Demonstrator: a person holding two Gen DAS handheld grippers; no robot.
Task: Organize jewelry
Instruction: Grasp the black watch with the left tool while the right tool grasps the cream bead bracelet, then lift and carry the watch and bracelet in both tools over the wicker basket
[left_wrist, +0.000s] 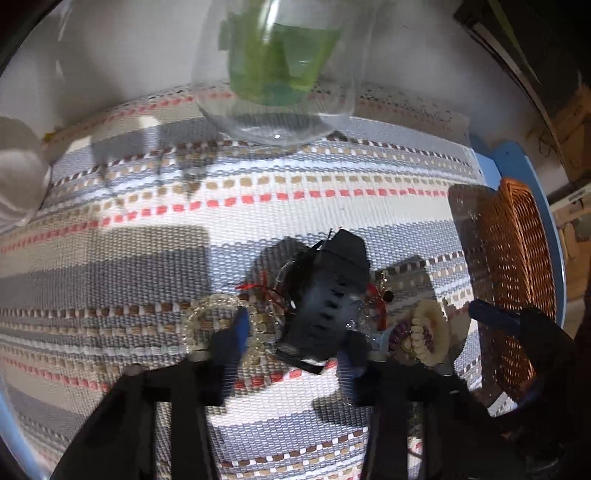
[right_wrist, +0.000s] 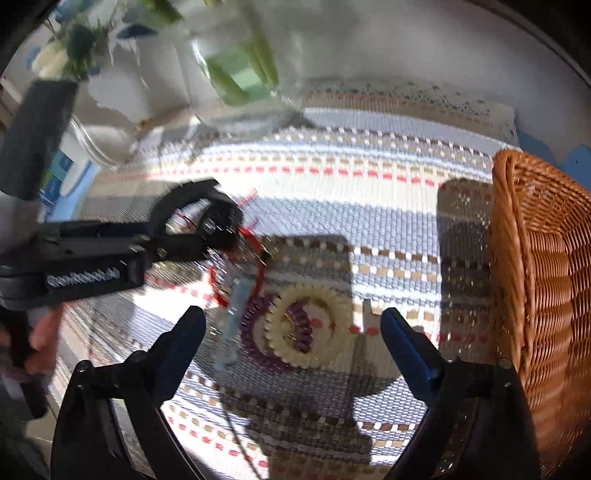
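Observation:
A pile of jewelry lies on the striped woven mat (left_wrist: 295, 206). In the left wrist view my left gripper (left_wrist: 293, 343) is closed on a black watch (left_wrist: 328, 299); its strap stands between the blue pads. A clear bead bracelet (left_wrist: 218, 317) lies left of it, a cream bead bracelet (left_wrist: 428, 332) right, red-thread pieces (left_wrist: 376, 299) around it. In the right wrist view my right gripper (right_wrist: 295, 336) is open, low over the cream bracelet (right_wrist: 325, 325) and a purple bracelet (right_wrist: 255, 332). The left gripper (right_wrist: 221, 221) shows there at left, beside a red cord bracelet (right_wrist: 255, 254).
A brown wicker basket (right_wrist: 546, 280) stands at the mat's right edge, also in the left wrist view (left_wrist: 517, 280). A glass vase with green stems (left_wrist: 280, 74) stands at the back. A glass jar (right_wrist: 96, 144) and a white pot are at the back left.

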